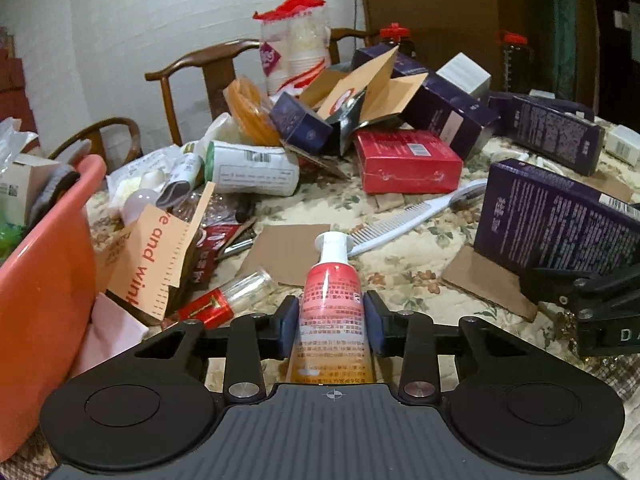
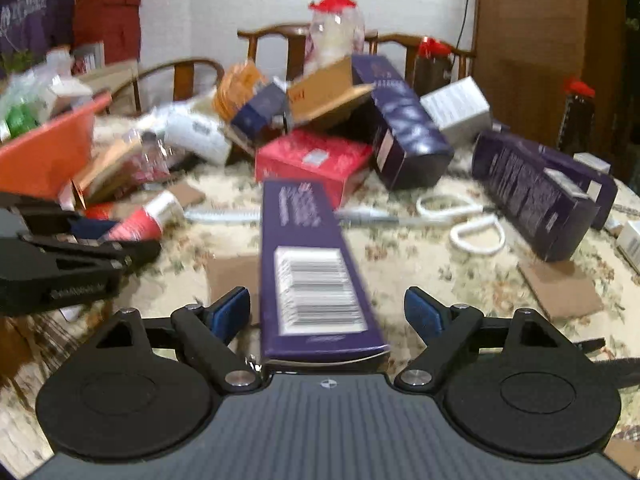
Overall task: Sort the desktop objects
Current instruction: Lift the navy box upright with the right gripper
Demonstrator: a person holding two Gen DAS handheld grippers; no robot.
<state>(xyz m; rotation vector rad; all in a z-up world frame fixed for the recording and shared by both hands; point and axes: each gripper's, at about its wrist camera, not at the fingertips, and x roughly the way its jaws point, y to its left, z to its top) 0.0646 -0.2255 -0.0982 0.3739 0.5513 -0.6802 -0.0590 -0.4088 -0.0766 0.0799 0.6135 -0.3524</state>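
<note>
Left tool [image 1: 331, 322] clamped on red-orange tube [image 1: 333, 300], both blue pads pressing its sides, white cap end pointing forward, tube lifted over the surface [image 1: 400, 264]. Right tool [image 2: 327, 312] wide open; purple box [image 2: 310, 264] sits between its fingers with gaps on both sides, barcode face up, blurred. Cannot tell if the box rests on the surface or on the tool body. Orange tub [image 1: 44, 280] just left of left tool. White comb [image 1: 404, 216] lies ahead of the tube's cap, near a cardboard piece [image 1: 288, 252]. Red box [image 1: 408, 160] farther back, among the pile of purple cartons and open cardboard. White scissors [image 2: 464, 220] to the right in right wrist view.
</note>
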